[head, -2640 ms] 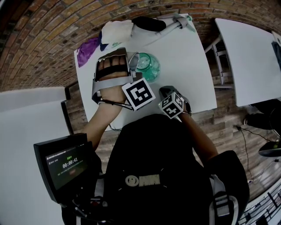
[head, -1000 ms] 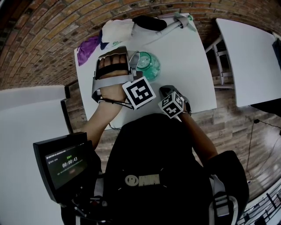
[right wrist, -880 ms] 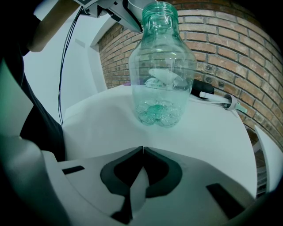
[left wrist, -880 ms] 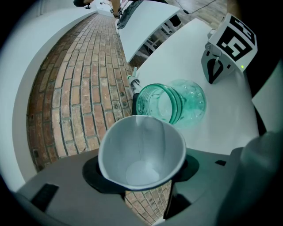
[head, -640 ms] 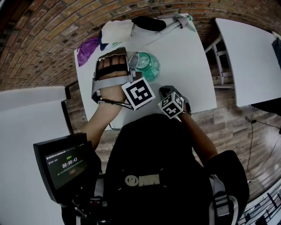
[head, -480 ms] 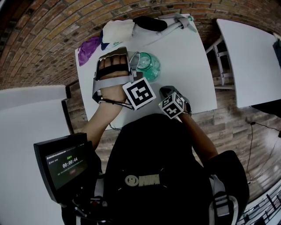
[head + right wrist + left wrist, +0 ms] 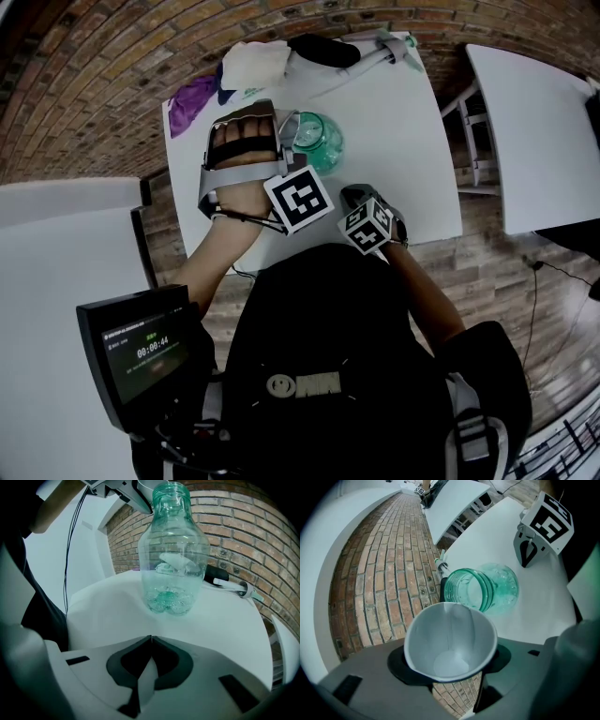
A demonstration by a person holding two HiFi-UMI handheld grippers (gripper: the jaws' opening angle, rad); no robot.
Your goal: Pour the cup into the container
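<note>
White table carrying a green glass container standing upright; white cloth lying beyond the container, purple cloth lying beyond-left of it, black object sitting beyond it too

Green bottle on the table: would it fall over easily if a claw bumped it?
Probably, yes. The green bottle stands tall on a fairly small base and looks nearly empty, with only a little at the bottom, so it is likely light and tippy. Its see-through wall looks like thin plastic, so it may dent rather than break.
</note>
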